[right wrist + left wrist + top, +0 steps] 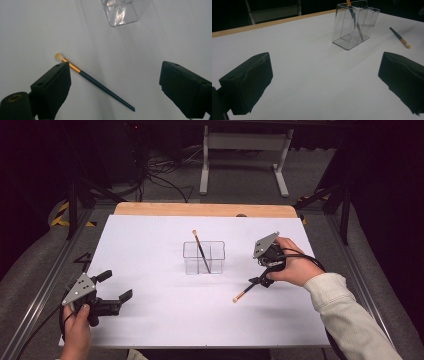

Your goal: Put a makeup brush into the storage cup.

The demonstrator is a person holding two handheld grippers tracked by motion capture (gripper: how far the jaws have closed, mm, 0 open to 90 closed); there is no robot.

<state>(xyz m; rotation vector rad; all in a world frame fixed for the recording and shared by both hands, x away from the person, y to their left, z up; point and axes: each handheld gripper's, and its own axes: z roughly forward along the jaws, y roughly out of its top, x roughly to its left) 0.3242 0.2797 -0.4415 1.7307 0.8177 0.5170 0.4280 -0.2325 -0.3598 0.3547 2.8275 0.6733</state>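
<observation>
The left gripper (114, 291) rests low near the front left corner of the white surface (150, 320), well to the left of and nearer the person than the clear organiser (204, 257). Its fingers (249, 82) stand wide with nothing between them, and it appears parked clear of the work.

The clear organiser stands upright at the middle of the surface. One brush (201, 251) already leans in it, tuft end up, its handle propped against a divider; the box thus seems to be the collecting place.

To the right of the organiser and somewhat nearer the person, a second brush (92, 81) lies flat on the surface, its pale tuft (59, 57) pointing away from the hand that reaches for it.

The right gripper (260, 281) points down over this brush, fingers (53, 87) wide apart and closed on nothing. The dark handle runs across the gap between them, so that closing would probably pinch the shaft crosswise, a hold suited to lifting it toward the organiser.
</observation>
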